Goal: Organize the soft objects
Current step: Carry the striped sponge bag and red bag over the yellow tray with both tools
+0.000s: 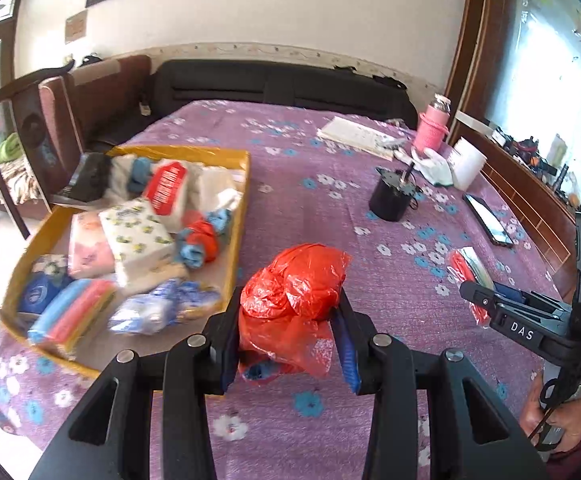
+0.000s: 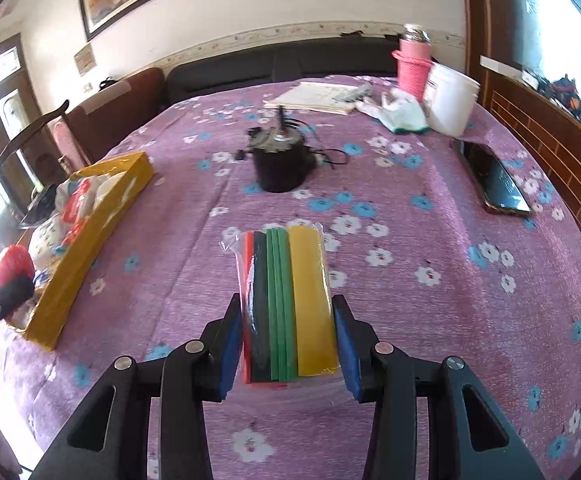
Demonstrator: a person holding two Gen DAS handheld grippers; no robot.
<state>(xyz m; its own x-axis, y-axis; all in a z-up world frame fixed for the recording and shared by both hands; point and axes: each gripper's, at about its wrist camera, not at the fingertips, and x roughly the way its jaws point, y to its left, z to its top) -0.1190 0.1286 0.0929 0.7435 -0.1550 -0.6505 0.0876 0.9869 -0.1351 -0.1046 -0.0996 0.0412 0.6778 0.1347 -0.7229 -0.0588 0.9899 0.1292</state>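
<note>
Your left hand-held gripper (image 1: 290, 320) pinches the red bag (image 1: 294, 292), your right hand-held gripper (image 2: 288, 340) the coloured pack (image 2: 286, 304); carry both to the yellow box (image 1: 234, 240) at the bed's left edge.

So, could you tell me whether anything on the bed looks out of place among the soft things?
Yes: the black motor with loose wires, standing mid-bedspread, is hard hardware. So is the phone near the right edge.

Left gripper (image 1: 290, 316) is clamped on a crumpled red plastic bag (image 1: 294, 292), just right of the yellow box (image 1: 232, 248) stuffed with soft packs, over the flowered bed (image 1: 330, 208).
</note>
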